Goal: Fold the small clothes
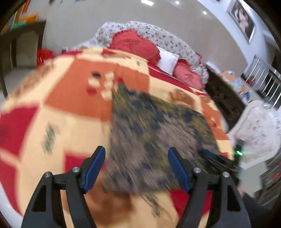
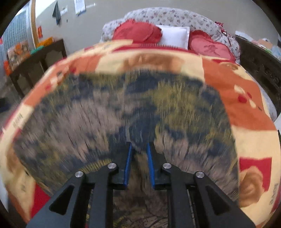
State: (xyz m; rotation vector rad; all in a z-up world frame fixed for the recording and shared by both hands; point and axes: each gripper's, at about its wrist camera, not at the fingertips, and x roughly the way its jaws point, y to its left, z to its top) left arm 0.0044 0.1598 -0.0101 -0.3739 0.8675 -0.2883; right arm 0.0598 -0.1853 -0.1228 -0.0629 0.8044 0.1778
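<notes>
Patterned olive-brown garment [image 2: 123, 105] lies between the right gripper [image 2: 139, 149] jaws, narrowly apart; contact indiscernible. Left gripper [image 1: 137, 157] jaws stand wide, empty.

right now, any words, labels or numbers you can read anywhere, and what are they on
Red heart cushion: one embroidered character, too soft to read for certain.
Second red cushion: a similar character, blurred.
Bedspread: dark lettering near its edge, smeared by motion.
Wall papers: too small.
Framed picture: no readable text.
</notes>
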